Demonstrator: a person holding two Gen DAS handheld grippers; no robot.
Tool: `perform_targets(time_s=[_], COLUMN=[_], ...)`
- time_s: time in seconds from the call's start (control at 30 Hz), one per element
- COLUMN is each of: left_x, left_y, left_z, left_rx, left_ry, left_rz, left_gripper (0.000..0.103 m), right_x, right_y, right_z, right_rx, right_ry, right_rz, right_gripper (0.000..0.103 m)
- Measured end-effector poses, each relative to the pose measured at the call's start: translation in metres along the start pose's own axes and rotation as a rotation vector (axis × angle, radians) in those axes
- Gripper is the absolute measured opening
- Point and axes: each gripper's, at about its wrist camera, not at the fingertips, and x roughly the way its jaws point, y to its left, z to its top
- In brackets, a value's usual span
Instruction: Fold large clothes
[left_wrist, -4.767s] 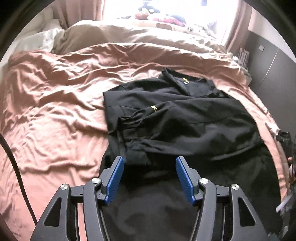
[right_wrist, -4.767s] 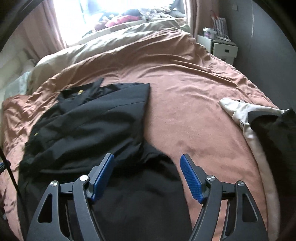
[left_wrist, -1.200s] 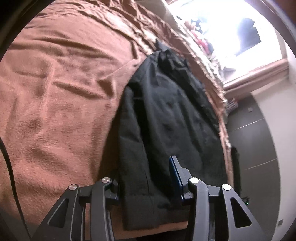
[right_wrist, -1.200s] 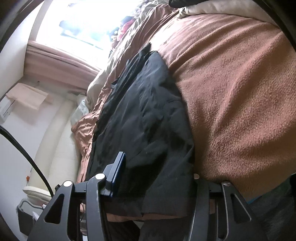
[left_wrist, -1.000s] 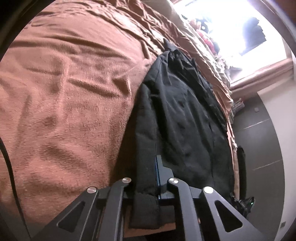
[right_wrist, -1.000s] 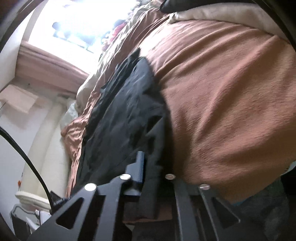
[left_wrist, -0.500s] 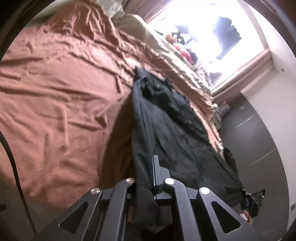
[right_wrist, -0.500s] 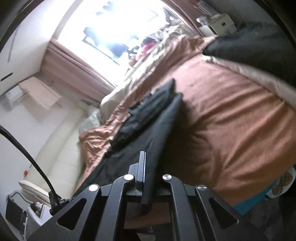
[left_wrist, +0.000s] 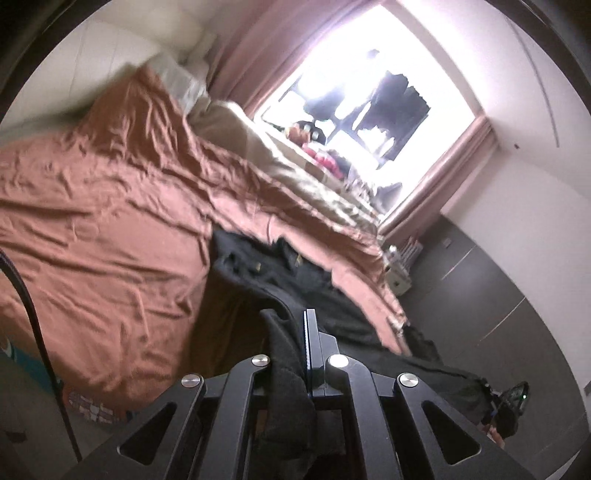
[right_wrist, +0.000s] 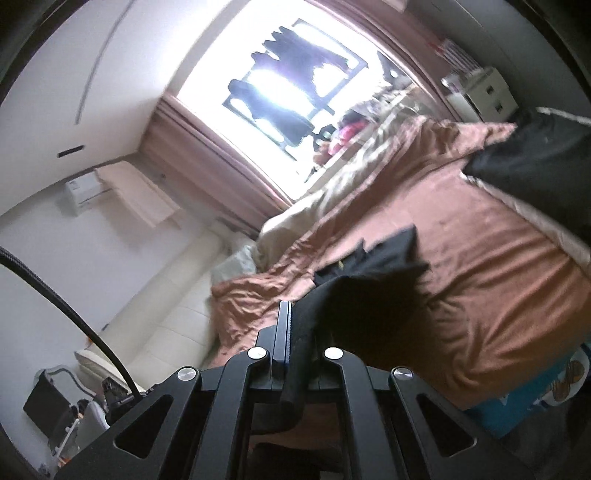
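1. Left gripper (left_wrist: 295, 343): jaws pinched tight on the hem of the black garment (left_wrist: 295, 273), w/ a fold of the cloth bunched between the fingers and hanging down over the gripper frame.
2. Right gripper (right_wrist: 295, 332): jaws also clamped together on the garment's (right_wrist: 373, 295) hem, at its other bottom corner; the blue pad (right_wrist: 289, 332) sits flat against the cloth (edge-on in this view).
3. Garment: near end is raised off the bed (left_wrist: 110, 229) by both grippers; the far end, w/ collar and small yellow marks, lies on the brown cover (right_wrist: 498, 258) roughly mid-bed. In the left wrist view the cloth runs from the jaws up to the collar area and also stretches off toward the bed's right edge.
4. Second dark garment (right_wrist: 535, 155) w/ pale trim lies at the bed's right edge, well apart from the held one.
5. Beige duvet (left_wrist: 280, 155) is bunched along the far edge of the bed, below the bright window (left_wrist: 369, 96) w/ pink curtains (both views tilted and a bit blurred).
6. A white nightstand (right_wrist: 487, 92) stands past the bed's far right corner.
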Motion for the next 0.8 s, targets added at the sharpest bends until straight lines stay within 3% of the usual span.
perform_targets(time_s=[0.13, 0.3, 0.63, 0.8], left_x=[-0.037, -0.059, -0.052, -0.036], left_y=[-0.016, -0.028, 0.000, -0.001], left_z=[0.011, 0.015, -0.019, -0.013], left_rx=[0.020, 0.035, -0.009, -0.006], left_ry=[-0.073, -0.093, -0.002, 0.016], left_rz=[-0.033, -0.046, -0.036, -0.038], left_gripper=[0.003, 0.003, 0.003, 0.003], right_x=[-0.025, -0.040, -0.045, -0.048], right_y=[0.022, 0.030, 0.012, 0.018], right_z=[-0.001, -0.010, -0.030, -0.022], right_rx=[-0.047, -0.092, -0.066, -0.041], right_ry=[-0.044, -0.067, -0.011, 0.008], right_rz=[0.052, 0.080, 0.030, 0.001], right_gripper=[0.000, 0.000, 0.000, 0.000])
